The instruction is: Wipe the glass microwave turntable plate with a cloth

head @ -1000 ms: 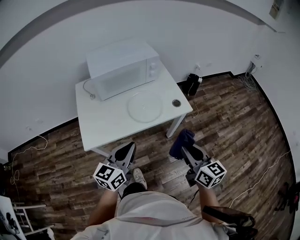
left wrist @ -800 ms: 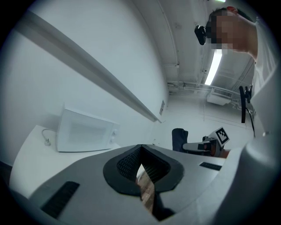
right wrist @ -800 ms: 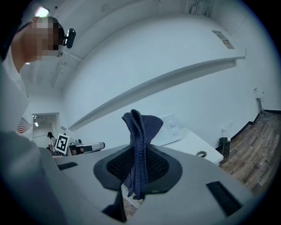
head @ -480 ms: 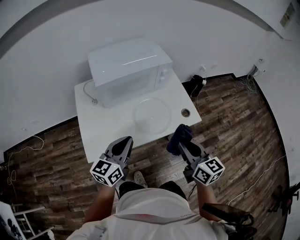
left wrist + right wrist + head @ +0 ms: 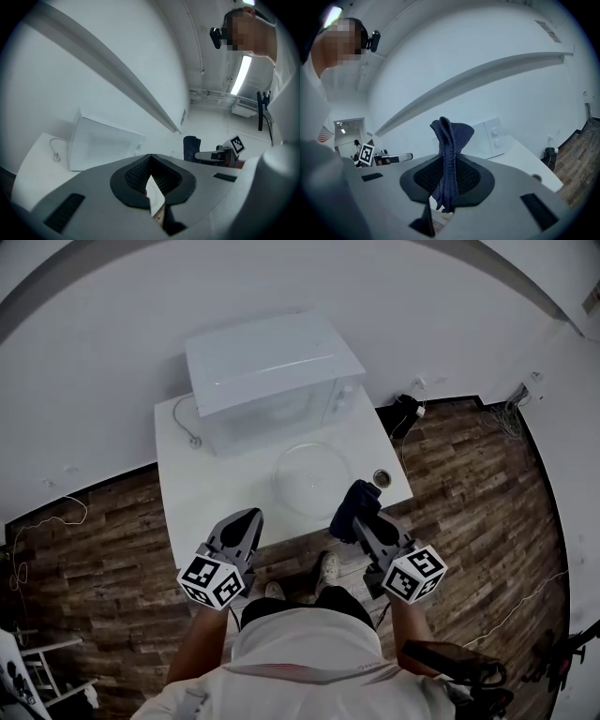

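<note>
Seen from overhead, the left tongs are closed and empty. The right tongs pinch a dark cloth. The glass plate lies on the white surface just beyond both, and it shows in this view only.

In the left gripper view the jaw tips meet, with the microwave ahead.

In the right gripper view the jaws clamp the cloth, whose folds stand above them.

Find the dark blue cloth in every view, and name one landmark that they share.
Head view: the dark blue cloth is right of centre, sticking out of the right gripper.
Left gripper view: the cloth is small and right of centre, beyond the jaws.
Right gripper view: the cloth is dead centre, pinched between the jaws.
Shared landmark: the white microwave shows in all three.
</note>
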